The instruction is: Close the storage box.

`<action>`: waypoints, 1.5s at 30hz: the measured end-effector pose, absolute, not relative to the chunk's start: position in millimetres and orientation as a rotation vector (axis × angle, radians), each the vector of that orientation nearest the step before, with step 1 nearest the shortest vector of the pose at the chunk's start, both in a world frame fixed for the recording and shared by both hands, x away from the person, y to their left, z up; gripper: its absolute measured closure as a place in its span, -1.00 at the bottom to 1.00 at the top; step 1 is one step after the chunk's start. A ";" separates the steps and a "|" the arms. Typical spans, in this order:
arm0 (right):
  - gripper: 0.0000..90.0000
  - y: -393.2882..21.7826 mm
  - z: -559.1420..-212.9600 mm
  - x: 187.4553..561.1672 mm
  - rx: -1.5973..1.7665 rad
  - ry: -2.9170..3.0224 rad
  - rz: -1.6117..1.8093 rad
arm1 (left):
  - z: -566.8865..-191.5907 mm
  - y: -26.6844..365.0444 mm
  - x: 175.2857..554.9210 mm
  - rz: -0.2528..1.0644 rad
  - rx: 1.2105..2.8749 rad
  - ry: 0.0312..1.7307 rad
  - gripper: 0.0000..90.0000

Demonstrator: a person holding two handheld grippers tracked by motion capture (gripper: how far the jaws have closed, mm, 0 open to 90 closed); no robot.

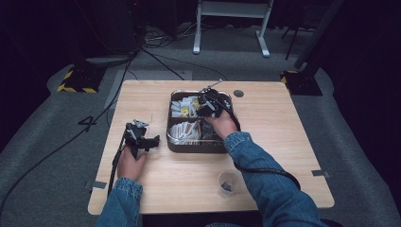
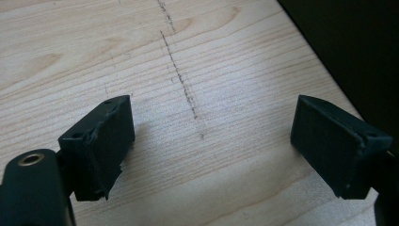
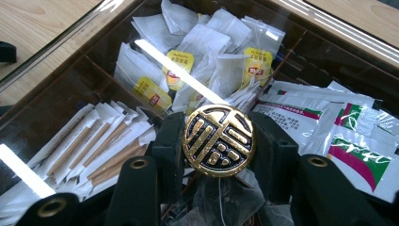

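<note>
A dark box with several compartments stands at the middle of the wooden table. A clear lid lies over it, with a round black-and-gold knob on top. My right gripper is shut on this knob, one pad on each side; in the high view the right gripper is over the box's back half. Under the lid lie tea bags, paper-wrapped sticks and white sachets. My left gripper stands open just above bare wood, and in the high view the left gripper is left of the box.
A clear plastic cup with something dark in it stands near the table's front edge, just left of the right forearm. A cable trails from the right gripper across the sleeve. The table's right edge is close to the left gripper's jaws.
</note>
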State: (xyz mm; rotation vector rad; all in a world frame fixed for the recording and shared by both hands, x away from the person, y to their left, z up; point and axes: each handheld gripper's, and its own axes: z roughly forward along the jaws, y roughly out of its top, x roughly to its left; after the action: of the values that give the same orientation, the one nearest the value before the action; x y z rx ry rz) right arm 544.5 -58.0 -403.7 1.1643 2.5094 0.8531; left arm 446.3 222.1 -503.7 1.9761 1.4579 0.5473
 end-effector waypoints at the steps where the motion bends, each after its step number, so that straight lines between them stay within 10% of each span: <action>1: 0.29 -58.2 -404.5 544.7 1.165 2.510 0.850 | -503.7 222.2 446.3 0.547 1.977 1.458 -0.68; 45: 0.26 -54.2 -421.0 542.0 1.152 2.521 0.828 | -503.7 222.2 446.3 0.548 1.977 1.457 -0.68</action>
State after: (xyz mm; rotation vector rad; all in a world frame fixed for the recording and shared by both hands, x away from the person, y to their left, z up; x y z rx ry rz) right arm 542.0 -54.2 -421.0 1.1518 2.5206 0.8275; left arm 446.3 222.2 -503.7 1.9769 1.4565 0.5479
